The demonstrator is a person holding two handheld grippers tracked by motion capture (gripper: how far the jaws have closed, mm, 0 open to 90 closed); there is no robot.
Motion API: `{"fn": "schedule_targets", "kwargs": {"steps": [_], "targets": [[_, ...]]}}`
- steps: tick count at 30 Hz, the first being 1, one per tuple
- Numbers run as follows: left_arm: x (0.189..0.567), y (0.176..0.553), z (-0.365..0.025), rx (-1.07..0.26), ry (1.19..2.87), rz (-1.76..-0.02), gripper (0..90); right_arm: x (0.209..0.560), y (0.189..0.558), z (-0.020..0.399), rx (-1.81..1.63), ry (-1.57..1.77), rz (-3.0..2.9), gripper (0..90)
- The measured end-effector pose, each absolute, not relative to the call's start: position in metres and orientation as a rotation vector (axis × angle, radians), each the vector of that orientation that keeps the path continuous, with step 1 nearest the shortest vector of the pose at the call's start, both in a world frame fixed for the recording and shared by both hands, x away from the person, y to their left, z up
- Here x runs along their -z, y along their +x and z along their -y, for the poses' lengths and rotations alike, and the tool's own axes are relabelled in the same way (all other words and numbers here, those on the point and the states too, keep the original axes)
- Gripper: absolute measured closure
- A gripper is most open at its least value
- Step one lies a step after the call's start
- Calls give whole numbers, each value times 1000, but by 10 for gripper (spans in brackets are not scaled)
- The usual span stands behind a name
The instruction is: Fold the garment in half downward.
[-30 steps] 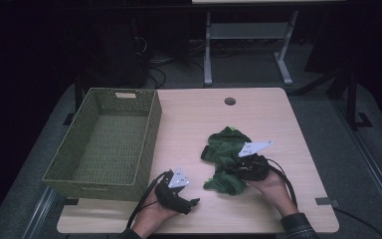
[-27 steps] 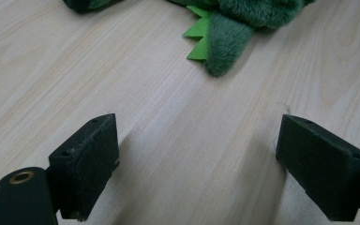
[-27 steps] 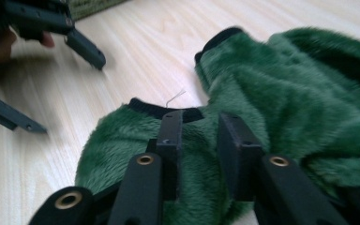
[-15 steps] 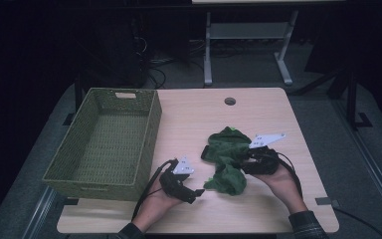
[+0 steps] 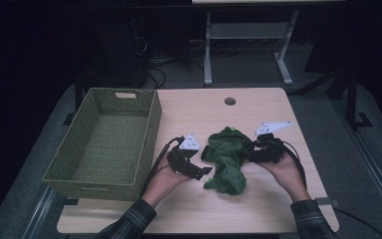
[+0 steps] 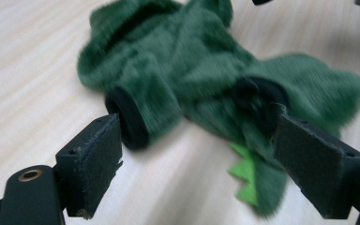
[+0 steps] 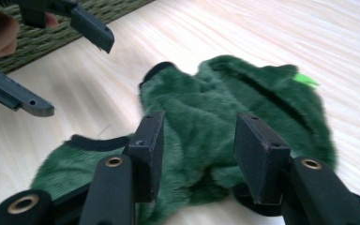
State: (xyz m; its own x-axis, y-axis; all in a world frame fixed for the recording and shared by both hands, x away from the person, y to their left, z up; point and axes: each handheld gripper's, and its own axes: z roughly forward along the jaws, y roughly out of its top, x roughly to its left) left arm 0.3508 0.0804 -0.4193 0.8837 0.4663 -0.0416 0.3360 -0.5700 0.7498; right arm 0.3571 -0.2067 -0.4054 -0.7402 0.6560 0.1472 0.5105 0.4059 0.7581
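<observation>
Green plush garment (image 5: 227,159) lies crumpled on counter (image 5: 258,107), right of centre, black-rimmed cuffs toward left hand-held gripper (image 6: 197,159). Left hand-held gripper spread wide, nothing pinched; one cuff just ahead of its left pad, garment apart from jaws in high view. Right hand-held gripper (image 7: 199,154) at garment's right edge, jaws just been opening, plush between pads, no firm pinch visible. Woven basket (image 5: 69,164) stands at counter's left, well apart from garment.

Empty woven green basket (image 5: 110,137) on the pale wooden table (image 5: 258,112), left side, near a round grommet hole (image 5: 230,101).
</observation>
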Motion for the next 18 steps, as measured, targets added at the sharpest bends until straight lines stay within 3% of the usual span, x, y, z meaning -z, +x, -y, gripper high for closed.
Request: {"fn": "schedule_targets", "kwargs": {"steps": [9, 18], "targets": [[408, 389, -68, -229, 2207, -583, 236, 400, 380, 224, -1238, 1109, -2424, 542], [414, 428, -50, -253, 2243, -580, 354, 420, 402, 236, -1239, 1184, -2386, 545]]}}
